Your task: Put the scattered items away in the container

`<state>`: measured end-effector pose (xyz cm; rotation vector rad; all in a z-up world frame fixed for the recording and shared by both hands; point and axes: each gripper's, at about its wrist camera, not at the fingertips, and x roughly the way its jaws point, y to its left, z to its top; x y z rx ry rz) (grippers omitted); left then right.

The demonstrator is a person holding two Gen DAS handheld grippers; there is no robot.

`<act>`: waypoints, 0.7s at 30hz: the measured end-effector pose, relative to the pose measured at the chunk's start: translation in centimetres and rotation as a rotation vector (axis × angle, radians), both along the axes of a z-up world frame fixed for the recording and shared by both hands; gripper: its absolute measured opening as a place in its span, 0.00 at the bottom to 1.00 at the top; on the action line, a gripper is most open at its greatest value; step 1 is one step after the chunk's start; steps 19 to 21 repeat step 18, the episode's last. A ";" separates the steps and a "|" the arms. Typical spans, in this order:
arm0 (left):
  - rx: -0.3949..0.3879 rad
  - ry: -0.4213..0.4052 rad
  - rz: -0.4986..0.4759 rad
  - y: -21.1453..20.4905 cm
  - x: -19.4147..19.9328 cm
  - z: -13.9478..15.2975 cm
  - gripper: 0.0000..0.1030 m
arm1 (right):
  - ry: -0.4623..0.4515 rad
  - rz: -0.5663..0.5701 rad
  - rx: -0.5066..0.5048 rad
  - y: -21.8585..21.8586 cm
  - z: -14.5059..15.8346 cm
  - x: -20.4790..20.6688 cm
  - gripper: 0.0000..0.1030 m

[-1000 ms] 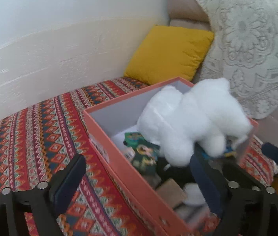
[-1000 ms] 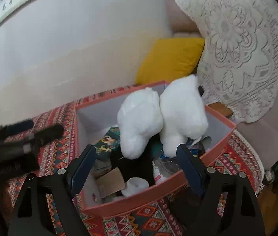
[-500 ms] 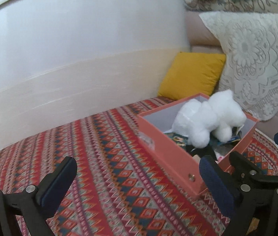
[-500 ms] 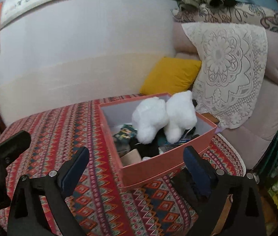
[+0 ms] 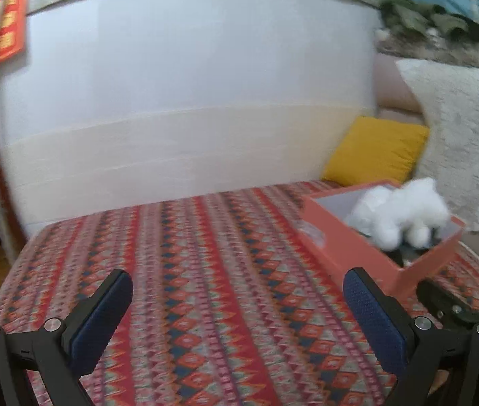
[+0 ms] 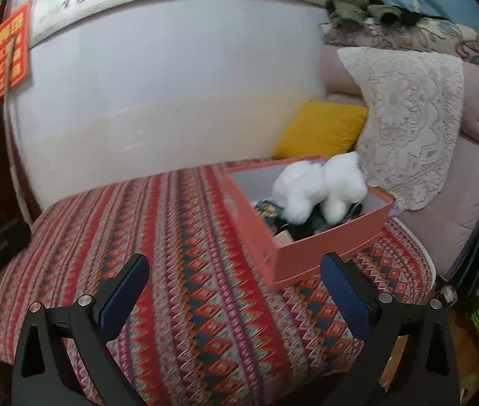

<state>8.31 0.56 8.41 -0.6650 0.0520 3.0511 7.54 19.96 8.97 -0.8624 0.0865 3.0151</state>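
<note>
Both jaws stand wide with nothing between them: I log my left gripper [image 5: 237, 299] spread, my right gripper [image 6: 234, 279] opening. 1 orange box [image 6: 310, 253] sits right of centre on the patterned cloth [image 6: 178, 237], holding 1 white plush toy [image 6: 320, 182] atop mixed small items. 1 yellow cushion [image 6: 320, 130] lies behind the box.

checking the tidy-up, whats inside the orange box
A white plush toy lies on top inside the orange box. Beneath it a green printed packet, a tan piece and dark items show; whatever is under the plush is covered.
</note>
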 end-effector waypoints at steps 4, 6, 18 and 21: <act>-0.009 0.020 0.094 -3.0 0.5 -0.2 1.00 | -0.004 0.074 0.021 -3.5 -0.4 0.0 0.99; -0.006 0.022 0.125 -4.3 0.4 -0.3 1.00 | -0.009 0.112 0.034 -5.1 -0.7 -0.4 0.99; -0.025 0.134 0.269 -9.8 -2.5 -1.7 1.00 | -0.035 0.315 0.058 -13.8 -3.2 -6.5 0.99; -0.025 0.134 0.269 -9.8 -2.5 -1.7 1.00 | -0.035 0.315 0.058 -13.8 -3.2 -6.5 0.99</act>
